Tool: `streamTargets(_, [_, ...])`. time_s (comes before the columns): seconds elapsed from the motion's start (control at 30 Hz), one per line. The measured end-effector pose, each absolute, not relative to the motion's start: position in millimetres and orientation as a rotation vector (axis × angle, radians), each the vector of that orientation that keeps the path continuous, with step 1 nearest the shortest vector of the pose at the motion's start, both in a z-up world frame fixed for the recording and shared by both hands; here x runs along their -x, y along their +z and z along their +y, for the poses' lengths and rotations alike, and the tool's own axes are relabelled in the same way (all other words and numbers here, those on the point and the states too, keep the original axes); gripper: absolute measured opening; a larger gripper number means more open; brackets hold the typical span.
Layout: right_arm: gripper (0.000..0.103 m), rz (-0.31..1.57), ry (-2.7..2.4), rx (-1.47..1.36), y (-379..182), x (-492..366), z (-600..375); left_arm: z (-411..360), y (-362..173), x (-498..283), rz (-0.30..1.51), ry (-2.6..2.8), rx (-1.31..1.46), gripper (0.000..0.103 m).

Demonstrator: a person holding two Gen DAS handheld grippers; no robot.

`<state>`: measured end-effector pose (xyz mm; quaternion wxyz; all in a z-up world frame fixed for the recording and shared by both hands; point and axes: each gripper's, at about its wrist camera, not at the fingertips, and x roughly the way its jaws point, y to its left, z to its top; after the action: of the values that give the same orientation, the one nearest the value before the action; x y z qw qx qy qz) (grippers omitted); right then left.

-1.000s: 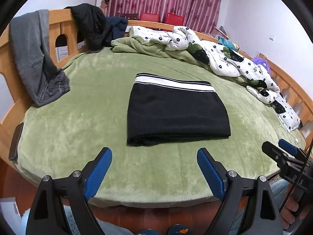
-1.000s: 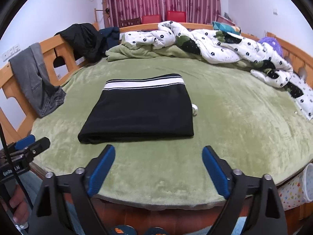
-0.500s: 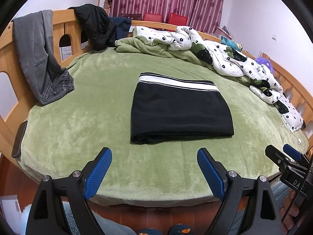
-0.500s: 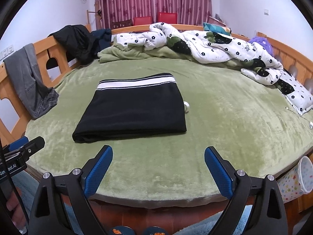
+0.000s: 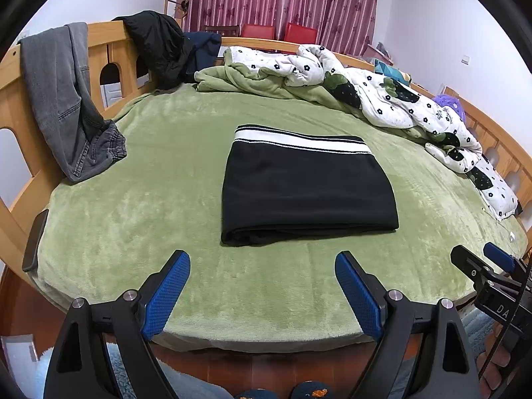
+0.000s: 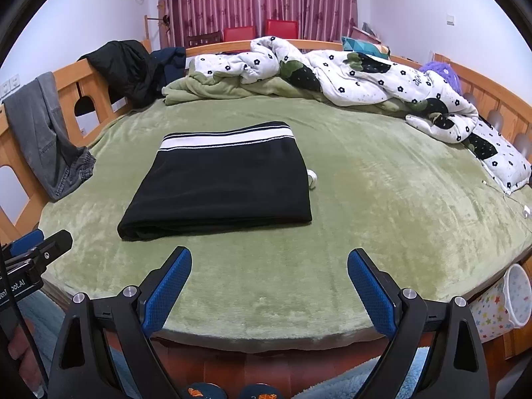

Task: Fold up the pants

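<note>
Black pants (image 5: 307,189) (image 6: 222,186) with a white striped waistband lie folded into a neat rectangle in the middle of the green bed cover (image 5: 149,199) (image 6: 382,199). My left gripper (image 5: 262,276) hovers over the bed's near edge, short of the pants, open with nothing between its blue pads. My right gripper (image 6: 269,276) stands the same way, open and empty, just right of the fold's near edge. Each gripper shows at the side of the other's view. A small white piece (image 6: 312,179) peeks out at the pants' right side.
Grey jeans (image 5: 66,99) hang over the wooden bed rail (image 5: 103,53) at the left, a black jacket (image 5: 156,50) further back. A rumpled floral quilt (image 5: 382,99) runs along the far and right sides. A star-patterned bin (image 6: 505,302) stands at the bed's right.
Both views have drifted back slightly, so the pants sit a little lower and further off. The pants lie still and both grippers stay open.
</note>
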<state>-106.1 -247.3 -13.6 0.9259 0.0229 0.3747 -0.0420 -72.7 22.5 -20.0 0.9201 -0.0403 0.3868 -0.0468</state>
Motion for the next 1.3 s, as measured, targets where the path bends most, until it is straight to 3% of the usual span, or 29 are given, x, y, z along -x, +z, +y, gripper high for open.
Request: streamTargets(1.3, [0.094, 0.767, -0.086, -0.039, -13.9, 106.2, -246.7, 20.7, -20.8, 74.1, 0.793, -0.094, 0.084, 0.088])
